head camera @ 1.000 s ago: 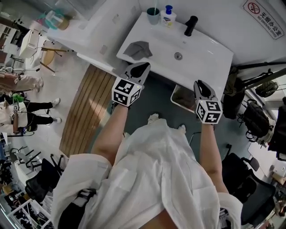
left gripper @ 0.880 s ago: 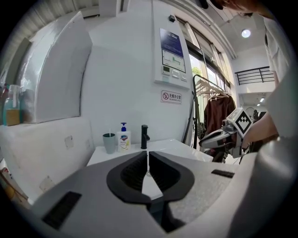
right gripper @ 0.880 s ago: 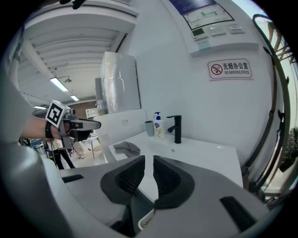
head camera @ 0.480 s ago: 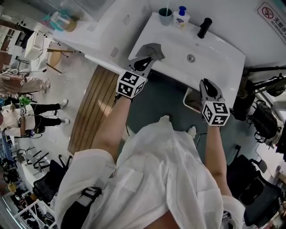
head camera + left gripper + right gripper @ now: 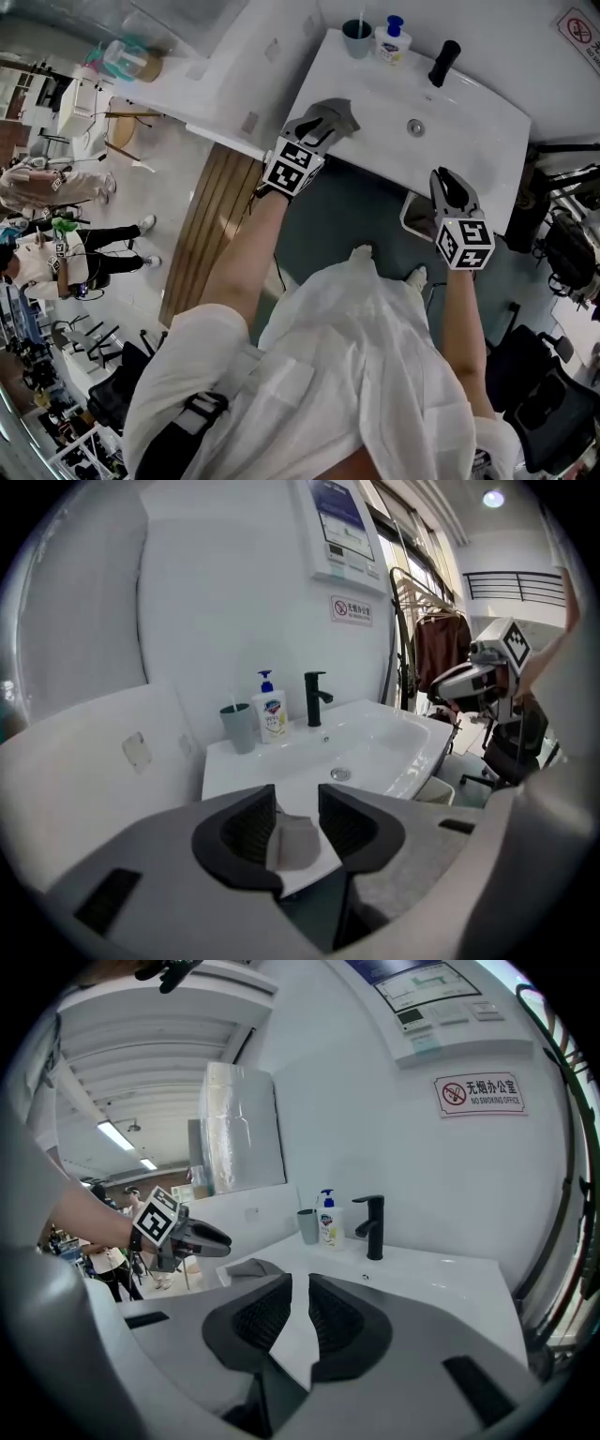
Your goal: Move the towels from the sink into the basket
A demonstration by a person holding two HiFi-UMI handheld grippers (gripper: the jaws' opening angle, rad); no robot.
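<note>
A grey towel (image 5: 337,114) lies crumpled on the front left corner of the white sink (image 5: 473,117). My left gripper (image 5: 317,129) reaches over that corner, its tips just short of the towel. In the left gripper view the towel (image 5: 300,844) shows in the gap of the left gripper (image 5: 296,801); the jaws are opening and the pads do not press it. My right gripper (image 5: 444,178) hangs in front of the sink's front edge. In its own view the right gripper (image 5: 300,1290) shows a narrow gap with nothing in it. A white basket (image 5: 417,216) sits below the sink, partly hidden.
A black faucet (image 5: 443,62), a soap bottle (image 5: 392,39) and a teal cup (image 5: 356,37) stand along the sink's back edge. A wooden panel (image 5: 211,216) lies on the floor at the left. People stand far left, and chairs and bags crowd the right.
My left gripper has moved forward up to the towel's near edge and its jaws have parted. The right gripper has hardly moved relative to the sink.
</note>
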